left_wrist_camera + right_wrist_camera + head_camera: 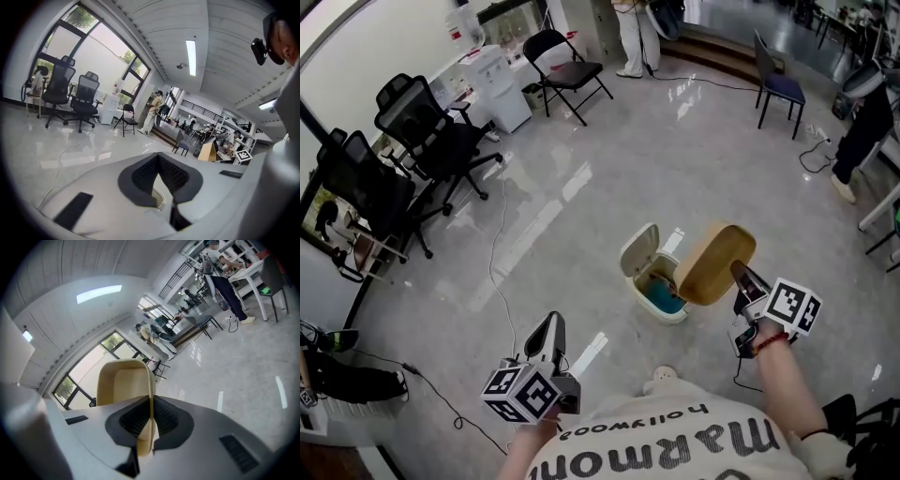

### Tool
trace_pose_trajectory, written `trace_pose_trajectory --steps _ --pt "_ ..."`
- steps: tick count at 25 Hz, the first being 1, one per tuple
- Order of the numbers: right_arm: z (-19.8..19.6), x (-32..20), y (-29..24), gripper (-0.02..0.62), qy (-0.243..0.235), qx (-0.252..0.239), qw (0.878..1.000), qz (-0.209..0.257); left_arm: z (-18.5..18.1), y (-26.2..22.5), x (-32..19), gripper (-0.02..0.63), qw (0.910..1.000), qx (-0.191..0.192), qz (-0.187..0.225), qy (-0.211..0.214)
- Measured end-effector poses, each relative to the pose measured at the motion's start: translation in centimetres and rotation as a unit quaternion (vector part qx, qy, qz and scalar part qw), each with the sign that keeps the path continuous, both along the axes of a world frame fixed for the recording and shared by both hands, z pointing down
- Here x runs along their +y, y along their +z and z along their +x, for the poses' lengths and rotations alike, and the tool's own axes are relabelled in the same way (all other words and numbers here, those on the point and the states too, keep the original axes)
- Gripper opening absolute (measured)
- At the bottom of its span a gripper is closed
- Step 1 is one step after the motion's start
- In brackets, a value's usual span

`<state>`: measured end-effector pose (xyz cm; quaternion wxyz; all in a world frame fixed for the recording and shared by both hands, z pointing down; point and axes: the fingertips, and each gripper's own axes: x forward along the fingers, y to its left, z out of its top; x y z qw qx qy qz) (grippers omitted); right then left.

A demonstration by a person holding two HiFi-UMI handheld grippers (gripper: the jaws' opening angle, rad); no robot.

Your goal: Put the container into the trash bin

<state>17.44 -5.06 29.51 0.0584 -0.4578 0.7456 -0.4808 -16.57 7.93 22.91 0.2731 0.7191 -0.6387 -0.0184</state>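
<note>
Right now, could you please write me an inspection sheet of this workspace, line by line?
Surface: glossy grey floor with light reflections.
Job's things: tan container held in the air, overlapping the right edge of the white trash bin in the head view; the bin's lid stands open; the container is not yet inside.
Clutter: nothing seen.
Grippers: right tool shut on the container's wall; left tool shut and empty.
Cables: white cable lies on the floor left of the bin; black cable at lower left.
Surroundings: black office chairs, folding chair, blue chair, standing person far off.
</note>
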Motion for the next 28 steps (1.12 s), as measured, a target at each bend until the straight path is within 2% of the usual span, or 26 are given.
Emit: trace_pose_trajectory --steps 6,12,16,20,28 --pt "-0.6 -3.3 0.2 0.014 -0.026 -0.005 1.0 0.004 1.2 0.5 -2.7 -0.003 0.9999 0.004 0.004 -0.011" --pt "0.1 -4.5 0.9 0.015 -0.026 0.013 1.0 0.0 2.6 0.1 -4.6 -0.003 1.0 -0.004 -0.003 0.007" --pt "0.8 -5.1 2.4 0.015 -0.006 -0.006 1.0 -0.018 2.2 0.7 -5.7 -0.004 0.9998 -0.013 -0.011 0.011" --pt "1.0 -5.5 3.4 0.014 0.02 -0.004 0.999 -0.029 1.2 1.9 -7.9 -0.003 0.9994 -0.007 -0.023 0.026" --pt "2.6 -7.6 3.3 0.015 0.122 0.006 0.992 -0.042 0.8 3.2 -17.4 -0.003 0.9912 0.004 -0.037 0.127"
